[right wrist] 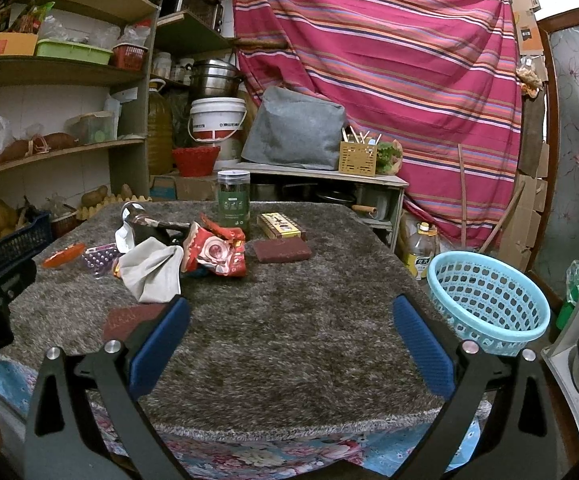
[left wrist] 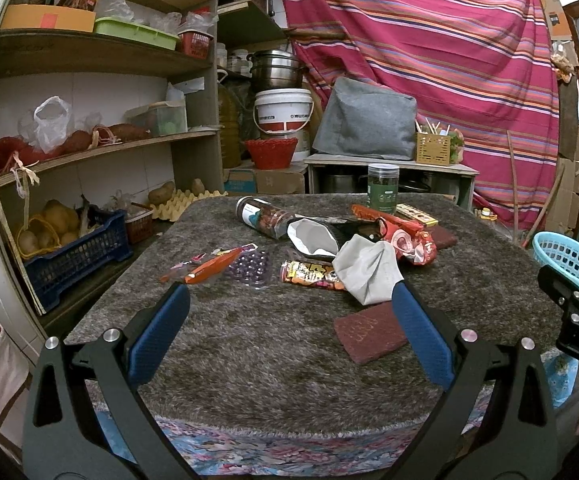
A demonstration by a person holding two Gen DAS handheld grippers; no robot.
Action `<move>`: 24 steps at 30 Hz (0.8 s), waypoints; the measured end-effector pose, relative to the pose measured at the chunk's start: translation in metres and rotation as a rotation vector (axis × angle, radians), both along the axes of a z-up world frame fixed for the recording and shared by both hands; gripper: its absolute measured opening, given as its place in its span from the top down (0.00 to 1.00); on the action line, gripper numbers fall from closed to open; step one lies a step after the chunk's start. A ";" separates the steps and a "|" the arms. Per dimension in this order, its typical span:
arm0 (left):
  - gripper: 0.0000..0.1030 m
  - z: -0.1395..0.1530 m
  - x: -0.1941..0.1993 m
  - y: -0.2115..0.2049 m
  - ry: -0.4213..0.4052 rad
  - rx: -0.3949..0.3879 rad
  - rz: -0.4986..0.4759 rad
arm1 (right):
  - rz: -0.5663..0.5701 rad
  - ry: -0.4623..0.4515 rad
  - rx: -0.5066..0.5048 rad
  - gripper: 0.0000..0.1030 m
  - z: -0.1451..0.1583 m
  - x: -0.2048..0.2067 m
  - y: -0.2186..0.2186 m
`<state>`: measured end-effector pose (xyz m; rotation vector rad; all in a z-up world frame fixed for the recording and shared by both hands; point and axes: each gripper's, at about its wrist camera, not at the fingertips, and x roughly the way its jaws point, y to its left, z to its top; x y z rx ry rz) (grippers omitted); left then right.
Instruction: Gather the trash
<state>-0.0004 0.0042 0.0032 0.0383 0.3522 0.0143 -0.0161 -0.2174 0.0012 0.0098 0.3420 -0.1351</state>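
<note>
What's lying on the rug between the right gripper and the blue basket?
Nothing. In the right wrist view, only bare shaggy rug lies between the open right gripper and the blue basket at the table's right edge.

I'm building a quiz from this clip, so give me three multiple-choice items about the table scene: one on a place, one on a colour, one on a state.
1. Where is the basket?
A. at the table's right edge
B. on a shelf
C. in the middle of the wrappers

2. What colour is the basket?
A. red
B. light blue
C. black

3. How do the two grippers stand?
A. both shut on wrappers
B. left shut, right open
C. both open and empty

Answers:
1 A: in the right wrist view it sits at the right edge of the grey table, apart from the wrappers.
2 B: its perforated wall is light blue.
3 C: the left gripper and right gripper each show blue fingers spread wide with only table between them; the white cloth lies beyond the left one.
</note>
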 end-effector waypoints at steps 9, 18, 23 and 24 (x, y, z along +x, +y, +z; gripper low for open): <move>0.05 0.000 0.000 0.000 -0.001 0.001 0.001 | -0.001 -0.001 -0.002 0.04 -0.001 0.000 -0.001; 0.05 -0.002 0.002 0.003 0.010 -0.005 -0.009 | 0.001 0.008 -0.012 0.04 -0.005 0.002 -0.003; 0.05 -0.007 0.003 0.005 0.013 -0.005 -0.011 | -0.006 0.022 -0.021 0.04 -0.008 0.006 -0.005; 0.05 -0.008 0.005 0.005 0.017 -0.005 -0.012 | -0.006 0.029 -0.027 0.04 -0.009 0.009 -0.003</move>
